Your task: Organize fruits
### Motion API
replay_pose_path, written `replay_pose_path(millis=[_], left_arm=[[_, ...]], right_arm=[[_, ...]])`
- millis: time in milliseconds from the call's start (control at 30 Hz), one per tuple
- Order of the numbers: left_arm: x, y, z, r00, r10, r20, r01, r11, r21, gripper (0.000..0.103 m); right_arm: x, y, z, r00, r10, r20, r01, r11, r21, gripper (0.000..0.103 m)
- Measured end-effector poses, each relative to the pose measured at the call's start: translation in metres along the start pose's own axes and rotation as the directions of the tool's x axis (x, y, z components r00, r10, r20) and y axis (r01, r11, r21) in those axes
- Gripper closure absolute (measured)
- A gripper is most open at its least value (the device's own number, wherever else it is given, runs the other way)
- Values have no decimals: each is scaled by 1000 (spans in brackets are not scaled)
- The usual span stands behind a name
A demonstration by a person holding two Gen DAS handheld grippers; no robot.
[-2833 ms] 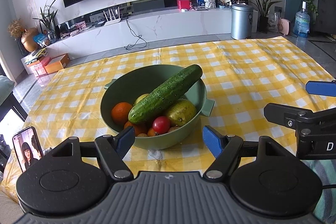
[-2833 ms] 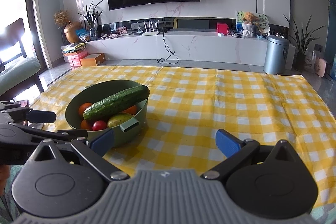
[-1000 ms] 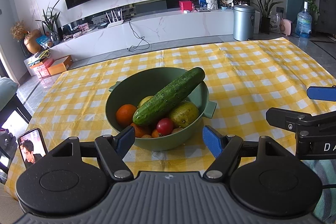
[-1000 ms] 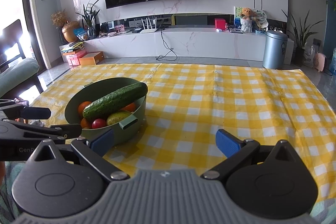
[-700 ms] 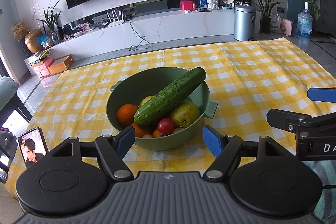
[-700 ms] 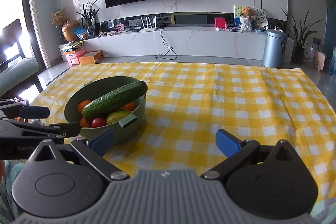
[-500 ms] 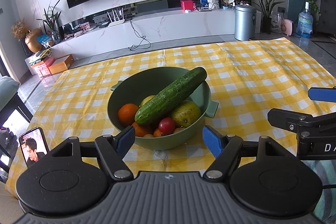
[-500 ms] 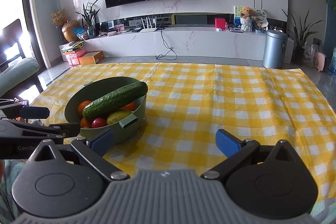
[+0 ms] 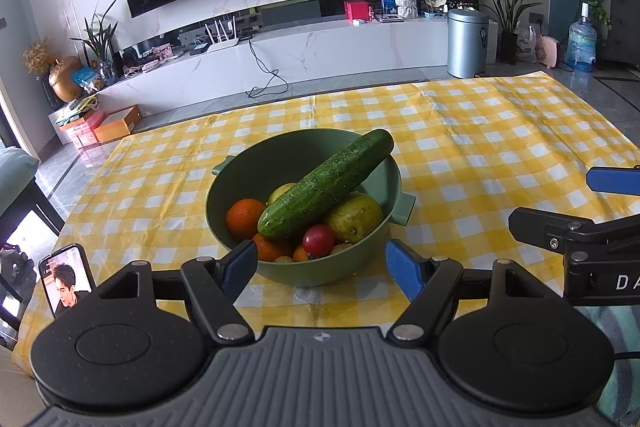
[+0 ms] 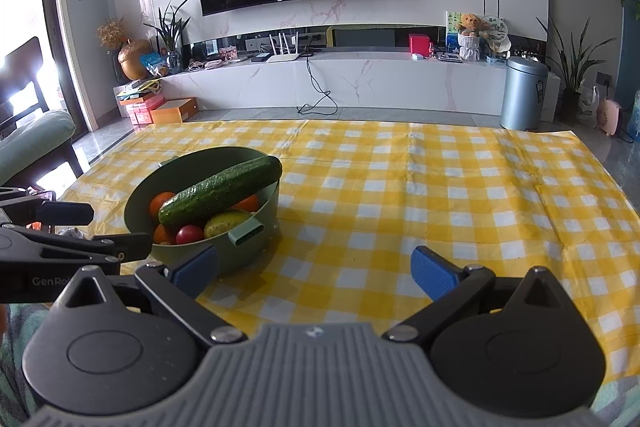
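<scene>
The cucumber (image 9: 325,185) lies on top of the fruit in the green bowl (image 9: 384,231), which sits toward the near left part of the checked surface (image 9: 480,155); its long axis runs diagonally, the far end propped on the bowl's far-right rim and the near end low over an orange (image 9: 245,218), a red tomato (image 9: 318,239) and a yellow-green pear (image 9: 354,213). The left claw (image 9: 320,264) hovers released and empty straight in front of the bowl, nearer than the right claw (image 10: 315,271), also spread and empty, which faces bare cloth with the bowl off to its left. Nothing blocks the left claw's approach except the near rim. A phone (image 9: 67,278) stands at the near left edge.
</scene>
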State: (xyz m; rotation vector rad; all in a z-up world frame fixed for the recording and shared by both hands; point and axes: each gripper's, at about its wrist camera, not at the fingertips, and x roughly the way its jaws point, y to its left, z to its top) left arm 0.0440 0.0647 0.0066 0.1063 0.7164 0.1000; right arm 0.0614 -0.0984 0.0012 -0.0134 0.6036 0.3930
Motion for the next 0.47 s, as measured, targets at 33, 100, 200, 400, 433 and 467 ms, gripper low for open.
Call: replay_pose_path(millis=[33,100,200,400,433,467], left_arm=[[0,0,0,1000,2,1,-2,1000,-3,17],[-1,-2,2,1000,2,4,-2,1000,-4,17],[-2,-4,3,1000,-5,9,5,1000,7,17],[-6,-4,3,999,-1,32,1,1000,-3,17],[-7,-4,4,999,2,34,-2,1000,-4,17],[-7,-3,4,999,3,36,-3,1000,-4,17]], right_arm=[[0,0,0,1000,0,0,0,1000,0,4],[0,0,0,1000,0,1,0,1000,-1,4],[1,0,0,1000,-1,-3,1,1000,4,4],[0,1,-1,1000,7,-12,-7,1000,7,4],[0,2,-1,1000,7,-12,-7,1000,4,4],[-1,2,-1,1000,6,-11,-6,1000,3,4]])
